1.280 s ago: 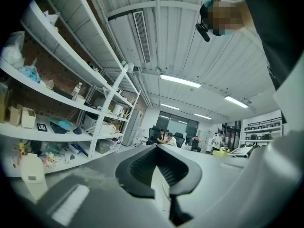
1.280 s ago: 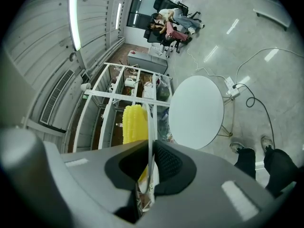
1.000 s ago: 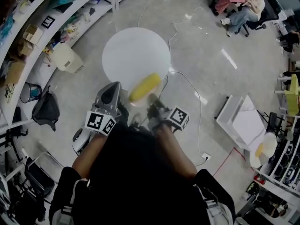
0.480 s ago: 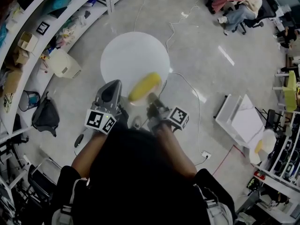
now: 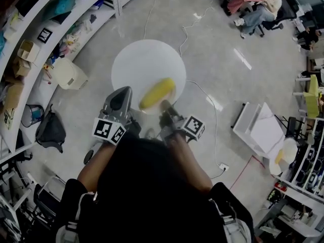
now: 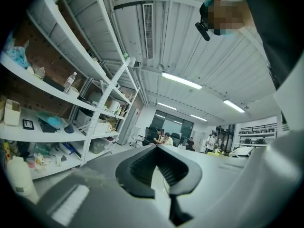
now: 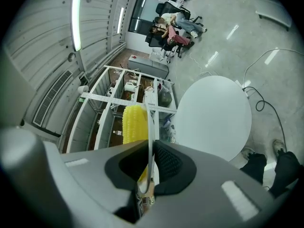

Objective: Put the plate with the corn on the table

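Over the round white tabletop (image 5: 136, 65) mid-frame, I am gripping the plate (image 5: 152, 109) by its rim, right gripper (image 7: 151, 161) clamped on it, and judging a slow, level descent best, lest the corn (image 5: 157, 93) roll off.

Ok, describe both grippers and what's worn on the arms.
Both the left gripper and the right gripper have smooth grey moulded shells with black ribbed pads. Each carries a white cube printed with black square markers. The sleeves are dark and short.
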`<action>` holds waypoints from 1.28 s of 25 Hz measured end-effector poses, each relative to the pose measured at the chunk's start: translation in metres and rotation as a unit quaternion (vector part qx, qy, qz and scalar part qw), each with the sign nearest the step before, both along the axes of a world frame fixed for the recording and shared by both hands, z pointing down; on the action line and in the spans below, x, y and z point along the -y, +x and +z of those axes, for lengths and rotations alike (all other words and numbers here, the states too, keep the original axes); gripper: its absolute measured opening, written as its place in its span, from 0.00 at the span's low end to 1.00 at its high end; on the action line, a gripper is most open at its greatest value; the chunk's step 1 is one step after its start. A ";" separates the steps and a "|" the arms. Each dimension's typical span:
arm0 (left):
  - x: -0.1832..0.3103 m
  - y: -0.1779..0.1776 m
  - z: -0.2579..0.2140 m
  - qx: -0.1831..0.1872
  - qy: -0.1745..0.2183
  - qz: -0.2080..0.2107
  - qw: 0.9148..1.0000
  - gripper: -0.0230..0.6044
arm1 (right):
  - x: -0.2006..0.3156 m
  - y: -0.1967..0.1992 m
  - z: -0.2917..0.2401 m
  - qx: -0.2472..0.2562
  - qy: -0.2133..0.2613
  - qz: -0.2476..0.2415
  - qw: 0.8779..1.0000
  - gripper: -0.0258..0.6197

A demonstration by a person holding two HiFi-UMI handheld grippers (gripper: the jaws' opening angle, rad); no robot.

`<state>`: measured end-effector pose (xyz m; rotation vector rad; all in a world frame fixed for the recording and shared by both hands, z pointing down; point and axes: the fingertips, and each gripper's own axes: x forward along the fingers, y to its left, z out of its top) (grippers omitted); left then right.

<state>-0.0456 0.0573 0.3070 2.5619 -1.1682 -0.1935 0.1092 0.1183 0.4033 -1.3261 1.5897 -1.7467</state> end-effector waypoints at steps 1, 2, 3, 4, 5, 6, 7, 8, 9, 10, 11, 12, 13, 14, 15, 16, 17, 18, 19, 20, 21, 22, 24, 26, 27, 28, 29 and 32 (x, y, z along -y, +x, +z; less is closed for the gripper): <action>0.004 -0.003 0.000 -0.001 -0.001 0.001 1.000 0.04 | 0.003 -0.002 0.000 -0.001 -0.001 0.002 1.000 0.10; 0.008 -0.006 0.000 -0.002 -0.001 0.003 1.000 0.04 | 0.006 -0.004 -0.001 -0.001 0.000 0.005 1.000 0.10; 0.012 -0.007 -0.001 -0.003 -0.001 0.005 1.000 0.04 | 0.010 -0.006 -0.002 0.000 0.002 0.007 1.000 0.10; 0.015 -0.009 -0.001 -0.003 -0.001 0.008 1.000 0.04 | 0.013 -0.008 -0.004 0.004 0.008 0.009 1.000 0.10; 0.018 -0.011 -0.002 -0.004 -0.001 0.010 1.000 0.04 | 0.016 -0.011 -0.005 0.008 0.014 0.011 1.000 0.10; 0.020 -0.013 -0.002 -0.005 -0.002 0.013 1.000 0.04 | 0.017 -0.012 -0.006 0.007 0.014 0.012 1.000 0.10; 0.023 -0.015 -0.002 -0.006 -0.003 0.015 1.000 0.04 | 0.017 -0.013 -0.005 0.001 0.008 0.015 1.000 0.10; 0.025 -0.017 -0.003 -0.007 -0.003 0.017 1.000 0.04 | 0.017 -0.013 -0.005 -0.006 0.001 0.018 1.000 0.10; 0.028 -0.018 -0.003 -0.007 -0.002 0.019 1.000 0.04 | 0.019 -0.013 -0.004 -0.010 -0.002 0.020 1.000 0.10; 0.031 -0.019 -0.003 -0.007 -0.002 0.021 1.000 0.04 | 0.021 -0.013 -0.005 -0.012 -0.002 0.021 1.000 0.10; 0.034 -0.019 -0.003 -0.008 -0.003 0.022 1.000 0.04 | 0.024 -0.014 -0.006 -0.012 -0.001 0.022 1.000 0.10; 0.035 -0.020 -0.002 -0.008 -0.005 0.022 1.000 0.04 | 0.026 -0.015 -0.006 -0.010 0.000 0.023 1.000 0.10; 0.036 -0.021 -0.001 -0.010 -0.007 0.022 1.000 0.04 | 0.027 -0.016 -0.007 -0.008 -0.001 0.024 1.000 0.10; 0.037 -0.022 0.000 -0.011 -0.008 0.021 1.000 0.04 | 0.028 -0.016 -0.007 -0.009 -0.002 0.024 1.000 0.10; 0.038 -0.023 0.000 -0.012 -0.009 0.020 1.000 0.04 | 0.030 -0.017 -0.008 -0.009 -0.002 0.024 1.000 0.10; 0.040 -0.023 0.000 -0.013 -0.008 0.019 1.000 0.04 | 0.033 -0.017 -0.009 -0.008 0.000 0.023 1.000 0.10; 0.042 -0.023 0.000 -0.013 -0.008 0.017 1.000 0.04 | 0.036 -0.018 -0.010 -0.006 0.003 0.023 1.000 0.10; 0.043 -0.024 0.000 -0.013 -0.008 0.016 1.000 0.04 | 0.038 -0.018 -0.011 -0.004 0.006 0.022 1.000 0.10; 0.045 -0.024 -0.001 -0.014 -0.007 0.014 1.000 0.04 | 0.040 -0.018 -0.012 -0.003 0.008 0.021 1.000 0.10; 0.047 -0.025 -0.002 -0.014 -0.007 0.011 1.000 0.04 | 0.042 -0.018 -0.013 -0.003 0.009 0.019 1.000 0.10; 0.050 -0.026 -0.002 -0.014 -0.007 0.009 1.000 0.04 | 0.045 -0.018 -0.013 -0.004 0.009 0.018 1.000 0.10; 0.053 -0.027 -0.003 -0.013 -0.006 0.006 1.000 0.04 | 0.048 -0.018 -0.013 -0.004 0.009 0.016 1.000 0.10; 0.058 -0.028 -0.004 -0.013 -0.004 0.000 1.000 0.04 | 0.054 -0.018 -0.012 -0.004 0.011 0.011 1.000 0.10; 0.063 -0.029 -0.004 -0.012 -0.004 -0.006 1.000 0.04 | 0.059 -0.018 -0.012 -0.002 0.011 0.005 1.000 0.10; 0.065 -0.029 -0.004 -0.011 -0.005 -0.009 1.000 0.04 | 0.061 -0.018 -0.012 0.000 0.010 0.003 1.000 0.10; 0.067 -0.029 -0.003 -0.010 -0.006 -0.012 1.000 0.04 | 0.064 -0.018 -0.012 0.001 0.009 0.000 1.000 0.10; 0.070 -0.029 -0.003 -0.010 -0.008 -0.014 1.000 0.04 | 0.066 -0.019 -0.011 0.001 0.008 -0.003 1.000 0.10; 0.077 -0.031 0.001 -0.009 -0.011 -0.021 1.000 0.04 | 0.075 -0.021 -0.006 0.001 0.006 -0.014 1.000 0.10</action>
